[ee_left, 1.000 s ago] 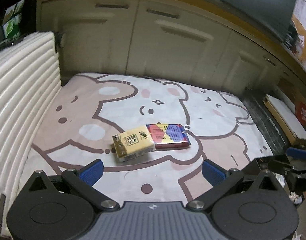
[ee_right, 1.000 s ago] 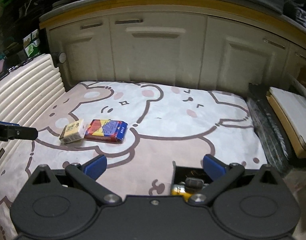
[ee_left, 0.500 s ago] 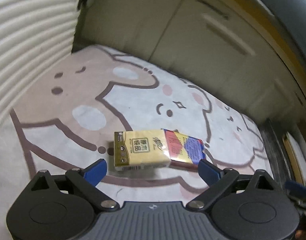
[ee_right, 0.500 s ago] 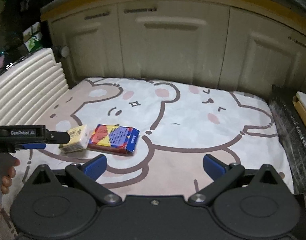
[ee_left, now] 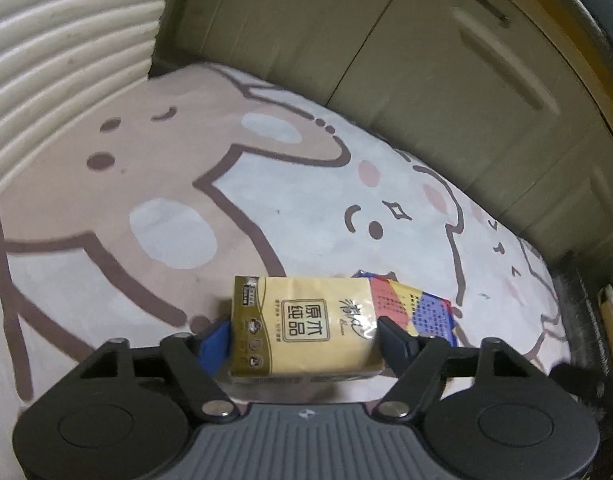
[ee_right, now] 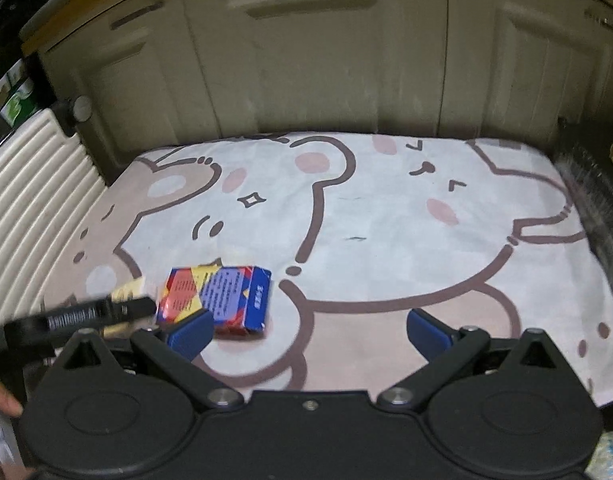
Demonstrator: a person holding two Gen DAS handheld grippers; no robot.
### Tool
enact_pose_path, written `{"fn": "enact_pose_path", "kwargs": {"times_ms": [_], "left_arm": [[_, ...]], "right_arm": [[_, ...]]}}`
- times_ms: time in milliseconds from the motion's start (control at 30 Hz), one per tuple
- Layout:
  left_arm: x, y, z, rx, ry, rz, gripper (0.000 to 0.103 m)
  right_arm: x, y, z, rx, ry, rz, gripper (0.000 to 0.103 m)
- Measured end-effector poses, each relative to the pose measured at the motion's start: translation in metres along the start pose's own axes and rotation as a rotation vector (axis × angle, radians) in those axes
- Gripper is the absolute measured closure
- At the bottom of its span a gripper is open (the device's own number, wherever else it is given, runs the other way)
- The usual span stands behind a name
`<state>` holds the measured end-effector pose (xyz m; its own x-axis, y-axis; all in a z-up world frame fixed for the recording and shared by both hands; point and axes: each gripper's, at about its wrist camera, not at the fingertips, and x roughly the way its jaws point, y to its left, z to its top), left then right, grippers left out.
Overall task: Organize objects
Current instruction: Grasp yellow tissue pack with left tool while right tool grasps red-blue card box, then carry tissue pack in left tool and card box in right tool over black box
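Left hand-held gripper (ee_left: 304, 334) lowered, closing around yellow tissue pack (ee_left: 302, 326), bear-print mat (ee_left: 266, 184) (cream cabinets (ee_right: 306, 52) behind)

A bear-print mat (ee_right: 386, 240) lies before cream cabinet doors (ee_right: 306, 60), beside a ribbed cushion (ee_left: 46, 60).

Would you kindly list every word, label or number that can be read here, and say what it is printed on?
"原木纯品": yellow tissue pack, in its framed label.
Cursive brand beside that label: too stylised to read.
Fine print on the red and blue pack: too blurred.
Lettering on the left gripper: blurred in the right wrist view.
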<state>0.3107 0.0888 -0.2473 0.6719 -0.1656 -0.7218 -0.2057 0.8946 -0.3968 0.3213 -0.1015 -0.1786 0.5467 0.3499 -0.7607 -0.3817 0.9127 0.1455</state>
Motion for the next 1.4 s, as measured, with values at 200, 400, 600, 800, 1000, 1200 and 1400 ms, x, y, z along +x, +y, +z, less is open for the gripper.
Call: {"fn": "enact_pose_path", "kwargs": {"times_ms": [200, 400, 600, 800, 1000, 1200, 1400], "left_arm": [[-0.011, 0.010, -0.002, 0.092, -0.005, 0.047, 0.029], [-0.028, 0.033, -0.007, 0.174, 0.002, 0.149, 0.029], [-0.038, 0.049, -0.011, 0.217, 0.018, 0.191, 0.028], [-0.037, 0.049, -0.014, 0.233, 0.037, 0.192, 0.026], [-0.030, 0.046, -0.010, 0.241, 0.043, 0.197, 0.020], [-0.026, 0.047, -0.006, 0.252, 0.060, 0.204, 0.021], [-0.034, 0.048, -0.009, 0.251, 0.067, 0.213, 0.029]], "right_arm": [[0.029, 0.021, 0.009, 0.015, 0.034, 0.002, 0.000], [0.059, 0.052, 0.009, 0.013, 0.067, 0.030, 0.000], [0.086, 0.076, 0.003, -0.031, 0.115, 0.036, 0.000], [0.103, 0.081, 0.003, -0.009, 0.133, 0.024, 0.000], [0.113, 0.092, 0.003, -0.079, 0.121, -0.020, 0.000], [0.117, 0.098, 0.001, -0.171, 0.114, -0.040, 0.000], [0.102, 0.089, -0.004, -0.175, 0.128, -0.026, 0.012]]}}
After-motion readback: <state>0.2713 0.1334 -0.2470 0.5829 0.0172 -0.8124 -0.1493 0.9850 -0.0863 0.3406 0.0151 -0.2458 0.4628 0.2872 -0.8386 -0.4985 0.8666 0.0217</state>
